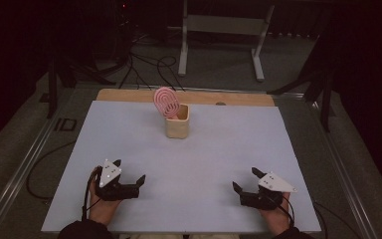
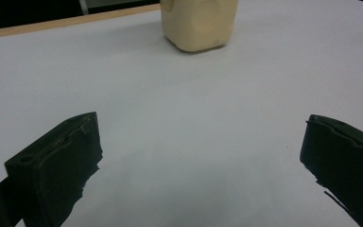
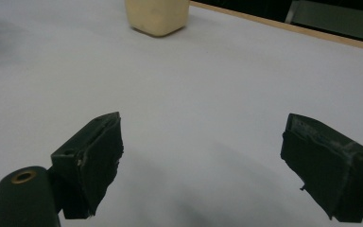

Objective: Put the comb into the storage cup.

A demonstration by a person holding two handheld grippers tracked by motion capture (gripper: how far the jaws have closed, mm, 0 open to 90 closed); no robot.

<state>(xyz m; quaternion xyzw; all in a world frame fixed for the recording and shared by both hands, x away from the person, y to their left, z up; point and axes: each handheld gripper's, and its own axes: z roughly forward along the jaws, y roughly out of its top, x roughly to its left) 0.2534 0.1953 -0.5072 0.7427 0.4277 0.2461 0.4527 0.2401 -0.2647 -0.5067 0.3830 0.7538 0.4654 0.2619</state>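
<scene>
A cream square cup (image 1: 177, 123) stands upright near the far middle of the white table (image 1: 129, 139). A pink spiral-patterned flat piece (image 1: 166, 101) sticks up out of it, leaning left. The cup's base also appears at the top of the left gripper view (image 2: 198, 23) and the right gripper view (image 3: 157, 16). My left gripper (image 1: 129, 171) rests near the front left, open, nothing between its jaws. My right gripper (image 1: 245, 179) rests near the front right, open and empty too. Both are well short of the cup.
A wooden strip (image 1: 129, 94) runs along the table's far edge. Beyond it stand a white metal frame (image 1: 219, 30) and cables (image 1: 144, 64) on the floor. Metal rails (image 1: 20, 169) flank the table.
</scene>
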